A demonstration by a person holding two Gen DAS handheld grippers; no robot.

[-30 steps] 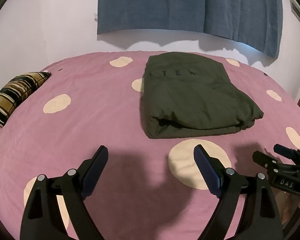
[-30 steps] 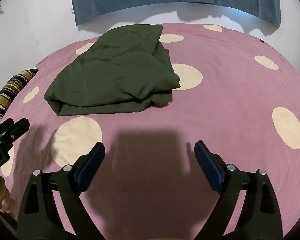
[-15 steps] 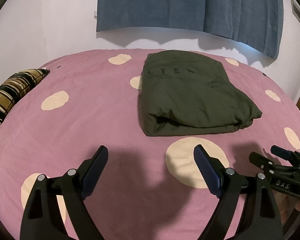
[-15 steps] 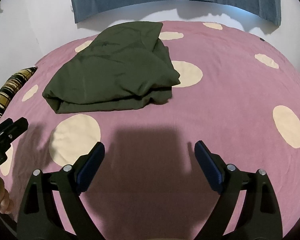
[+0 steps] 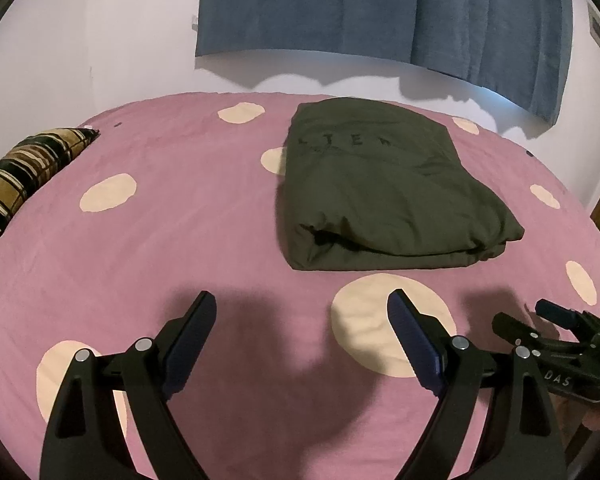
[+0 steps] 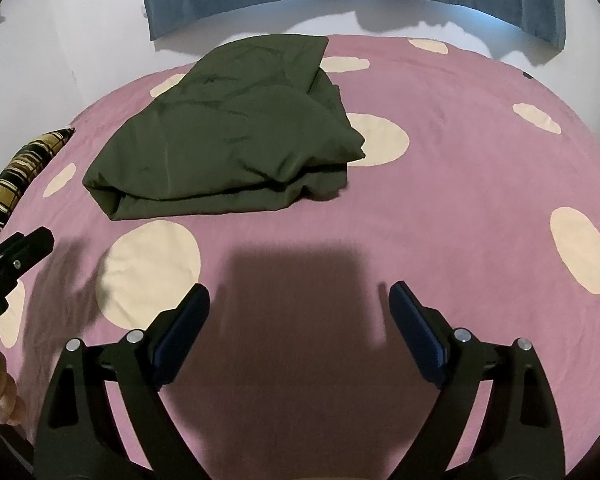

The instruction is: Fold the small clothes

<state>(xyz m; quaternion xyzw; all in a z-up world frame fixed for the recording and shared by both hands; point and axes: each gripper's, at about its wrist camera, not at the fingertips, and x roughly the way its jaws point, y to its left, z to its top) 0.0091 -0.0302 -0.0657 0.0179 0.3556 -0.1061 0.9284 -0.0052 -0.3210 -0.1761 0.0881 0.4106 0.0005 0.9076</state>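
- The left gripper (image 5: 300,332) hung low over the near edge of the bed (image 5: 204,240), its jaws spread wide with nothing between them.
- The right gripper (image 6: 298,322) hung just beside it over the same edge, jaws likewise spread and empty.
- Past both, near the bed's middle and running toward the far edge, lay the shirt (image 5: 380,188), dark green and already folded into a thick rectangle with 1 rounded fold facing the grippers.
- Its right side looked loose: layers bulged and slipped past each other at the near right corner (image 6: 332,176).
- Judged from this, the fold was nearly done; a good finish would pinch that slack corner low, through all layers, and square it without dragging the stack.
- A striped pillow (image 5: 28,168) sat at the far left edge, clear of the work.
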